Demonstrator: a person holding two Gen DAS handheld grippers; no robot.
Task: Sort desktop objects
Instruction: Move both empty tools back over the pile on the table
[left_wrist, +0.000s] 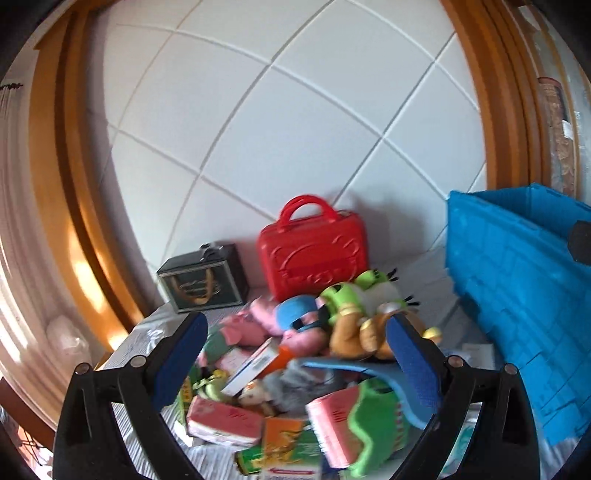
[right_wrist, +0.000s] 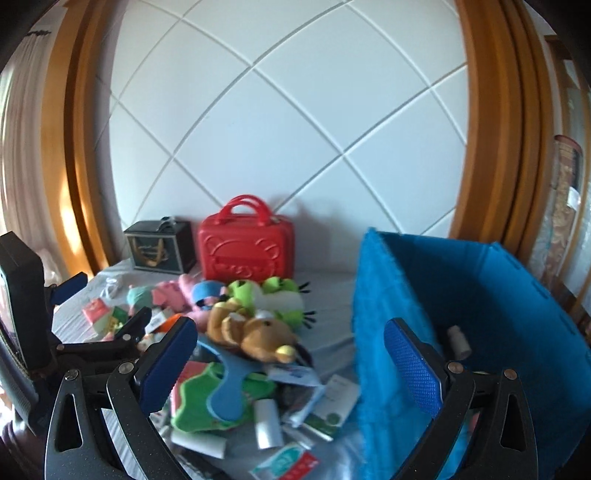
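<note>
left wrist view: my left gripper (left_wrist: 295, 354) hangs above a heap of toys and small packets on a grey cloth-covered desk (left_wrist: 147, 332), jaws spread wide and holding nothing. between the blue pads (left_wrist: 181, 358) lie one white and orange carton (left_wrist: 255, 365), one pink packet (left_wrist: 225, 421) and one pink and green watermelon-shaped toy (left_wrist: 351, 421), all blurred. beyond them sit one brown stuffed bear (left_wrist: 351, 332), one green stuffed frog (left_wrist: 354, 291) and one pink doll with a blue cap (left_wrist: 295, 317), pressed together. against the white panelled wall (left_wrist: 277, 129) stand one red case (left_wrist: 314, 251) with its handle up and one dark box (left_wrist: 205, 280) just beside it. one blue crate (left_wrist: 517, 295) rises at the right.

right wrist view: my right gripper (right_wrist: 291, 354) points toward the same desk (right_wrist: 332, 295), tilted so that the right pad (right_wrist: 413, 362) sits over the open blue crate (right_wrist: 498, 295) and the left pad over the heap. its jaws also stand wide apart, empty. inside the crate one small pale tube (right_wrist: 458, 341) shows. the bear (right_wrist: 255, 332) lies on its side in front of the frog (right_wrist: 273, 295), the capped doll (right_wrist: 199, 299) to their left. a blue paddle-shaped toy (right_wrist: 229, 384) rests on the green watermelon toy (right_wrist: 195, 406). the red case (right_wrist: 245, 247) and dark box (right_wrist: 160, 245) stand side by side at the wall. my left gripper (right_wrist: 107, 306) shows at the left edge, open.
</note>
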